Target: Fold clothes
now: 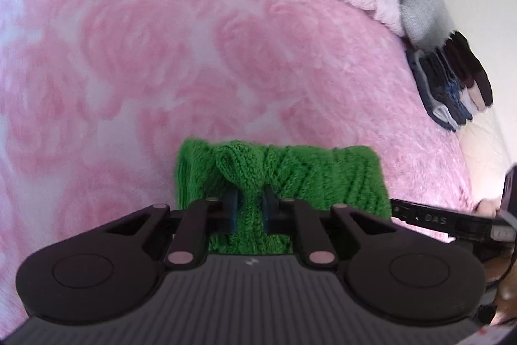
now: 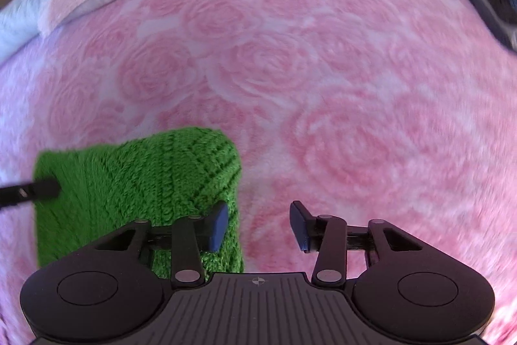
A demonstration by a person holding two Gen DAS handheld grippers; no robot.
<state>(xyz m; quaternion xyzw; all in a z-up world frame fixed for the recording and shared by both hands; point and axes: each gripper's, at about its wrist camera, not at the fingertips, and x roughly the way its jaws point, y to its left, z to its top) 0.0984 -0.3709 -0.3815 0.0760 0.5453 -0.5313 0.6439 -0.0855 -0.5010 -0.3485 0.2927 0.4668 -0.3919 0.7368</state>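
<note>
Green knit (image 1: 323, 177), lower edge hidden

Bright, soft daylight fills both fisheye views, with no hard shadows or glare. Motion blur smears the pink blanket (image 1: 161, 54), worst at the left and far edges. Edges curve strongly, corners go dark. The green knit (image 2: 145, 183) blurs on its left side.
</note>
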